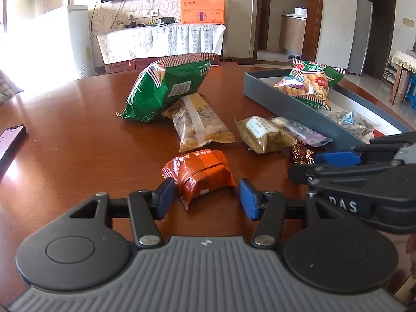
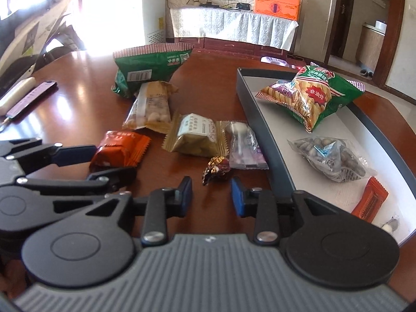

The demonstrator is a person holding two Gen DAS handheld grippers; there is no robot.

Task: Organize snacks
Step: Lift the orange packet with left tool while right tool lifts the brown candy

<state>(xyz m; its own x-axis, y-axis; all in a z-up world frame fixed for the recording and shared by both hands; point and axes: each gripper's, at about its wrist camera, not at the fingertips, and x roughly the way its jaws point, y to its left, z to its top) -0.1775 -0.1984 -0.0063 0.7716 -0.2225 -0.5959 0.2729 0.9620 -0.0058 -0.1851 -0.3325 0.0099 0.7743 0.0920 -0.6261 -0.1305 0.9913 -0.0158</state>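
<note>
1. Orange-brown snack packet (image 1: 201, 175) lies on the reddish wooden surface (image 1: 78, 140), between the parted fingers of the left gripper (image 1: 206, 199); the pads do not press it.
2. Right gripper (image 2: 212, 195) has its jaws apart, empty, just short of a dark foil candy (image 2: 215, 169).
3. Grey tray (image 2: 256, 119) holds a green chip bag (image 2: 312, 96), a clear packet of nuts (image 2: 332, 157) and an orange bar (image 2: 369, 199).

Letters "DAS" in white on black body of right gripper (image 1: 303, 162), seen from left wrist view. Red starburst with white characters "非油炸" on green snack bag (image 2: 309, 96) in grey tray (image 2: 256, 119). Print on orange box (image 1: 202, 5) by far wall, on green bag (image 1: 166, 88) and on smaller wrappers too small or blurred to read
</note>
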